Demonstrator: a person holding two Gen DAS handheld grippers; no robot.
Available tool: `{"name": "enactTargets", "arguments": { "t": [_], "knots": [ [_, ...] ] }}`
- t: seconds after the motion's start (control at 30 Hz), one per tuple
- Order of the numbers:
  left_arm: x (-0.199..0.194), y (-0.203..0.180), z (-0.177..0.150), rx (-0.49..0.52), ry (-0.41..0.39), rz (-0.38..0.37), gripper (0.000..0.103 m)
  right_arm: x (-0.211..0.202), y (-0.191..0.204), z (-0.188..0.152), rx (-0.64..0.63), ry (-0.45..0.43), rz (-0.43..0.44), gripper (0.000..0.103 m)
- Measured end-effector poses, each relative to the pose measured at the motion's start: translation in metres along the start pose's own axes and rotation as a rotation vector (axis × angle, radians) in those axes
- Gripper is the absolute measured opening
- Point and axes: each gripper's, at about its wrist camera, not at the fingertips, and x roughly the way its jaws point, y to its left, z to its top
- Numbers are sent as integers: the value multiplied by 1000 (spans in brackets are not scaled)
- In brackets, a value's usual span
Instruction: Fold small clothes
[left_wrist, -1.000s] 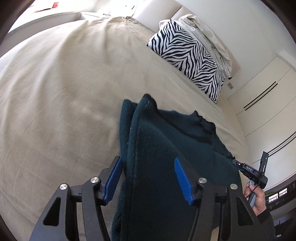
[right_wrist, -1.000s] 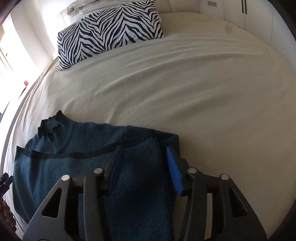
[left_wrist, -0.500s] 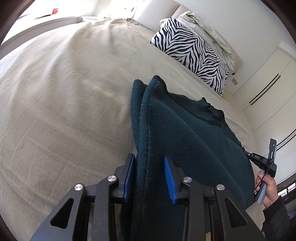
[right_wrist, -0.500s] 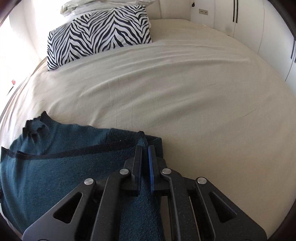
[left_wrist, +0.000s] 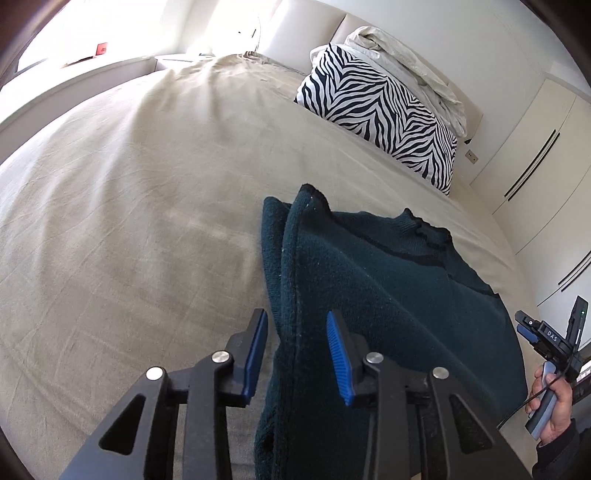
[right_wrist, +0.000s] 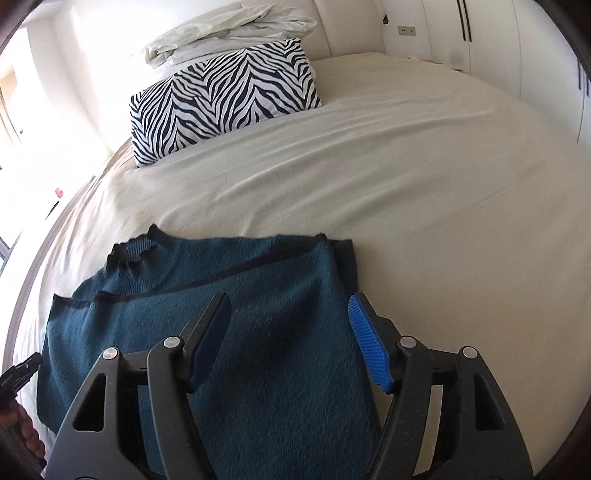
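Observation:
A dark teal sweater (left_wrist: 388, 295) lies on the beige bed sheet (left_wrist: 129, 221), its sides folded inward and its collar toward the pillow. My left gripper (left_wrist: 297, 332) is open, its blue pads either side of the sweater's raised left folded edge. In the right wrist view the sweater (right_wrist: 221, 325) lies flat, and my right gripper (right_wrist: 290, 317) is wide open above its right folded part, holding nothing. The right gripper also shows in the left wrist view (left_wrist: 546, 336), held in a hand at the sweater's far side.
A zebra-print pillow (left_wrist: 380, 110) with crumpled white bedding (left_wrist: 406, 59) on it lies at the head of the bed. White wardrobe doors (left_wrist: 535, 155) stand to the right. In the right wrist view the pillow (right_wrist: 225, 99) is at the back left.
Both grippers closed on the sweater's folded edges half a second ago, then opened again. The right one has let go and the sweater lies flatter; the left jaws have widened around the fold.

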Motion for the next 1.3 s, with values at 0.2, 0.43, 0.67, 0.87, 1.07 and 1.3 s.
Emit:
{"name": "enactTargets", "arguments": {
  "t": [0.2, 0.43, 0.67, 0.87, 1.07, 1.3],
  "knots": [
    [1, -8, 5, 40, 27, 21, 35, -6, -2, -34, -32, 34, 13, 65],
    [-3, -10, -28, 59, 60, 54, 32, -21, -12, -48, -10, 16, 40, 65],
    [-22, -11, -39, 73, 21, 77, 13, -27, -20, -52, -13, 19, 33, 63],
    [-26, -3, -47, 41, 16, 61, 11, -27, -24, -56, -29, 29, 7, 63],
    [-28, 4, -56, 22, 13, 59, 8, -16, -39, -63, 1, 79, -8, 63],
    [-39, 6, -52, 16, 3, 107, 29, -35, -41, -58, 51, 38, -33, 63]
  ]
}}
